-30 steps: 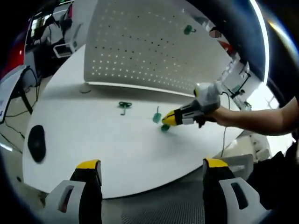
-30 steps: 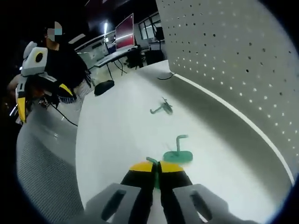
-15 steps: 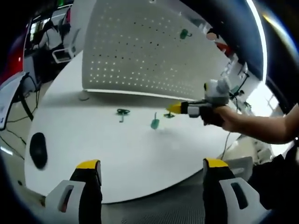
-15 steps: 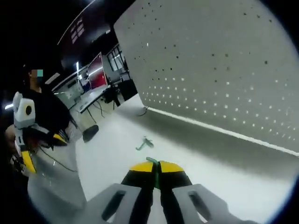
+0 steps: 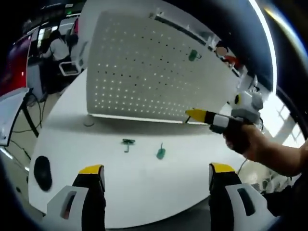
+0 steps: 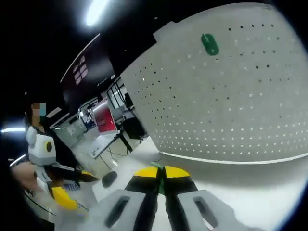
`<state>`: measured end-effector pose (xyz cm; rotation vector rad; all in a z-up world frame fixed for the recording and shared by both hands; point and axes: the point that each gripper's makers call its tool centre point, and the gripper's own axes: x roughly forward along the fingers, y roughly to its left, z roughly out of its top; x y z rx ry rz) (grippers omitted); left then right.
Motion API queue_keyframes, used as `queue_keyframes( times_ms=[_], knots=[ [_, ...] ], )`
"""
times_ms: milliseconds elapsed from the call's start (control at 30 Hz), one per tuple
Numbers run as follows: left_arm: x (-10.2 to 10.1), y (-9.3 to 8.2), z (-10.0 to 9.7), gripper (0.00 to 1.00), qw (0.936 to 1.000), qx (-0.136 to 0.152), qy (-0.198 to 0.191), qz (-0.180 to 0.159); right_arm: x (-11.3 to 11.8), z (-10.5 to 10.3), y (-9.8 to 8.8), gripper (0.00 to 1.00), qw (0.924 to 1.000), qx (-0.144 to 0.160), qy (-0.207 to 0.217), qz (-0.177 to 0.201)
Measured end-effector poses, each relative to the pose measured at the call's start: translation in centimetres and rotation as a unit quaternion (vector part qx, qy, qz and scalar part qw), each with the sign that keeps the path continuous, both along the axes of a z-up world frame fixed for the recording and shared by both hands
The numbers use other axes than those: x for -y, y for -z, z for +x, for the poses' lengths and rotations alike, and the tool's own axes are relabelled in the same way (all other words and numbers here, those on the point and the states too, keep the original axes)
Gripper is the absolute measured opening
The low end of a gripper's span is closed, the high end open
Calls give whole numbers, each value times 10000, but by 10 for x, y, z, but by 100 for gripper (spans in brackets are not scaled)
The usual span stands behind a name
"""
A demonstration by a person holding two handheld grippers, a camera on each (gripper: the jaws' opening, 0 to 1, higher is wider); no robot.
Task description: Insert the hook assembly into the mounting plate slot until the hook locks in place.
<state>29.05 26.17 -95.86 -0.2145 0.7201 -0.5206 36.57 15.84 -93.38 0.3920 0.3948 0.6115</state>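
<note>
A white pegboard [image 5: 154, 62] stands upright at the back of the round white table [image 5: 120, 192]. One green hook [image 5: 193, 55] hangs high on it. Two loose green hooks [image 5: 127, 143] [image 5: 160, 152] lie on the table in front. My right gripper [image 5: 188, 114], held by a hand, hovers above the table near the board's lower edge. In the right gripper view its jaws [image 6: 161, 171] are shut on a thin green hook [image 6: 156, 166], facing the pegboard [image 6: 231, 96] and the mounted hook [image 6: 209, 44]. My left gripper [image 5: 156, 169] stands open and holds nothing over the table's near edge.
A black mouse [image 5: 42, 172] lies at the table's left edge. Desks, chairs and a seated person [image 5: 57, 48] are behind on the left. The other gripper [image 6: 74, 187] and its holder show at lower left in the right gripper view.
The right gripper has risen from the table with a green hook and moved toward the pegboard; its view now tilts up at the board. The left gripper stays open in place.
</note>
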Motion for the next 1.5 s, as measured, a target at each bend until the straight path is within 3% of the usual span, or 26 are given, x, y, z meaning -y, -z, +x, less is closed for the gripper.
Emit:
queue_keyframes(
  times_ms=[233, 300, 367, 433, 567, 667, 800, 1000, 1167, 1500],
  knots=[
    [17, -14, 14, 81, 9993, 209, -156, -276, -15, -9, -23, 0, 9981, -12, 336, 517],
    [14, -24, 23, 77, 9964, 477, -531, -465, -18, -13, -30, 0, 9971, 33, 403, 640],
    [16, -26, 22, 75, 9964, 519, -508, -432, -26, -15, -46, 0, 9946, 291, 327, 938],
    [19, -28, 22, 73, 9965, 569, -476, -373, -28, -17, -48, 0, 9952, 283, 344, 876],
    [27, -42, 27, 62, 9911, 707, -648, -921, -32, -18, -55, 0, 9929, 292, 452, 1065],
    [31, -41, 29, 59, 9915, 714, -576, -923, -34, -18, -58, 0, 9906, 258, 536, 1233],
    [38, -45, 34, 56, 9866, 564, -611, -1406, -42, -22, -61, 0, 9910, 370, 453, 1206],
    [40, -51, 37, 39, 9851, 692, -587, -1459, -48, -27, -65, 0, 9895, 418, 472, 1298],
    [45, -54, 37, 32, 9764, 558, -658, -1978, -48, -28, -71, 0, 9879, 610, 601, 1296],
    [52, -64, 34, 9, 9709, 492, -465, -2297, -52, -35, -74, 0, 9869, 723, 718, 1253]
  ],
)
